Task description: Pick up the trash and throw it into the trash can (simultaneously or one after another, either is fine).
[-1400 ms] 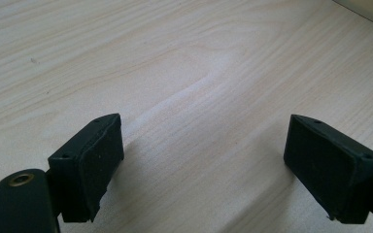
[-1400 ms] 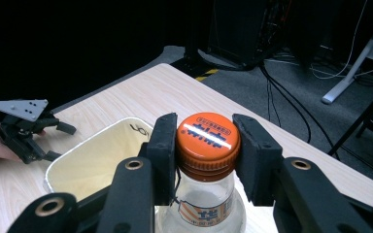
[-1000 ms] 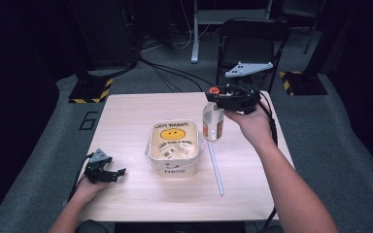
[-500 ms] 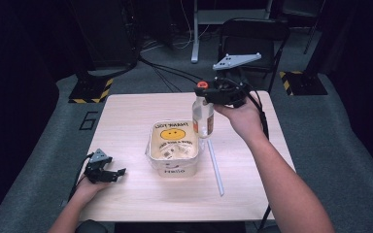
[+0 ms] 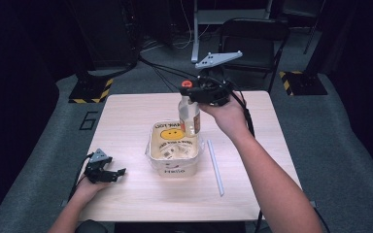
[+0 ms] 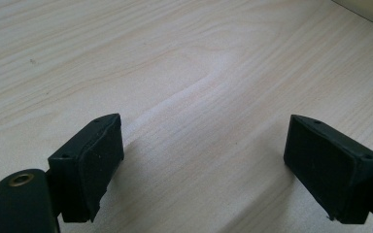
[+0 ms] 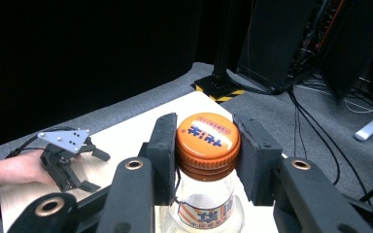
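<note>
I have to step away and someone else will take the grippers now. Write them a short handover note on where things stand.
Right gripper: shut on the bottle at its neck, just under the orange cap; the bottle hangs upright above the far edge of the smiley-face container.
Left gripper: open, nothing between its jaws, resting on the table near its front left corner.
A white straw lies on the table right of the container.
Done: bottle gripped and lifted clear of the table.
Left: probably set the bottle down in the container; the straw is untouched.

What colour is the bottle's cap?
Orange, with a paler printed top; the cap shows best in the right gripper view.
</note>
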Available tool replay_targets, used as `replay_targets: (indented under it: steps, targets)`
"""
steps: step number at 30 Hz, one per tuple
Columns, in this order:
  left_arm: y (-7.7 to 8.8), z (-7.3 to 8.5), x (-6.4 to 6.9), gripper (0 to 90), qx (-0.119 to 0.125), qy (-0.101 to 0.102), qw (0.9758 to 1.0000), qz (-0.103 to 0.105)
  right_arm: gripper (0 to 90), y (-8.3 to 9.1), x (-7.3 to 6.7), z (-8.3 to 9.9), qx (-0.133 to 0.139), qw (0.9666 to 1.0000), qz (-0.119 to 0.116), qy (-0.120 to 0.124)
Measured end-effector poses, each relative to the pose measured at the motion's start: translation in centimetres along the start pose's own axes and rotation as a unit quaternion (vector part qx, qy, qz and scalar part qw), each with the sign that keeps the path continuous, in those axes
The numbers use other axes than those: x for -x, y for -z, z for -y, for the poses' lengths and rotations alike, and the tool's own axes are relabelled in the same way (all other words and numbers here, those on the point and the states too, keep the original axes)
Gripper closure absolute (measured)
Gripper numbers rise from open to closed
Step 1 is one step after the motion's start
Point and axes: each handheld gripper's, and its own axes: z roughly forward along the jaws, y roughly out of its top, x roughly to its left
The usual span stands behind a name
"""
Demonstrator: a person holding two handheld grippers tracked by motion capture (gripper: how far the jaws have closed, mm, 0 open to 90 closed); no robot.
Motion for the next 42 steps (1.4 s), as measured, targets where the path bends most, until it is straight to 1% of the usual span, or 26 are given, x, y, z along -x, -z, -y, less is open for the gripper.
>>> replay_targets:
  steps: [3,5,6,9,14,15,18,20,23,24,27,28,36,39,40,42]
  targets:
    - [0.0,0.0,0.0,14.1,0.002,0.001,1.0,-0.001,62.5,-0.7,-0.2,0.0,-0.002,1.0,-0.003,0.006]
    - [0.0,0.0,0.0,14.1,0.0,0.0,1.0,0.0,62.5,-1.1,-0.5,0.0,-0.004,1.0,-0.004,0.006]
    - [-0.1,0.0,0.0,14.1,0.006,0.001,1.0,-0.002,62.4,-1.2,-0.5,0.0,-0.004,0.9999,-0.005,0.009]
    - [-0.1,0.0,0.0,14.1,0.006,0.001,1.0,-0.002,62.4,-1.8,-0.6,0.2,-0.004,1.0,-0.006,0.003]
    - [-0.1,0.0,0.0,14.1,0.006,0.001,1.0,-0.002,62.5,-2.7,-0.5,0.7,-0.006,1.0,-0.004,0.003]
    - [-0.1,0.1,0.1,14.1,0.006,0.005,1.0,-0.001,62.4,-2.8,-0.5,0.8,-0.007,1.0,-0.003,0.002]
    - [0.0,0.0,0.0,14.1,-0.002,0.002,1.0,0.001,62.5,-3.3,-0.3,1.2,-0.011,0.9999,-0.002,-0.005]
    - [0.0,0.0,0.0,14.1,0.001,0.003,1.0,0.002,62.4,-3.5,-0.2,1.3,-0.013,0.9999,-0.002,-0.006]
    - [0.0,0.0,0.0,14.1,-0.002,-0.002,1.0,0.001,62.4,-4.2,-0.1,1.9,-0.02,0.9998,-0.002,-0.006]
    - [0.0,0.0,0.0,14.1,-0.001,0.001,1.0,0.002,62.4,-4.4,-0.1,2.0,-0.022,0.9997,-0.002,-0.006]
    - [0.0,0.0,0.0,14.1,-0.001,0.0,1.0,0.001,62.4,-4.9,-0.2,2.4,-0.03,0.9995,0.001,-0.007]
    - [0.0,0.0,0.0,14.1,-0.001,-0.003,1.0,0.0,62.5,-5.0,-0.2,2.6,-0.03,0.9995,0.003,-0.005]
    - [0.0,0.0,0.0,14.1,0.0,-0.002,1.0,0.001,62.4,-5.8,0.1,3.8,-0.037,0.9992,0.009,-0.009]
    - [0.0,0.0,0.0,14.1,0.0,0.001,1.0,0.001,62.4,-6.1,0.3,4.2,-0.039,0.9992,0.01,-0.004]
    - [0.0,0.0,0.0,14.1,0.0,-0.002,1.0,0.0,62.4,-6.1,0.3,4.3,-0.04,0.9991,0.01,-0.002]
    - [0.0,0.0,0.0,14.1,-0.001,-0.002,1.0,0.001,62.4,-6.3,0.4,4.6,-0.041,0.9991,0.01,-0.006]
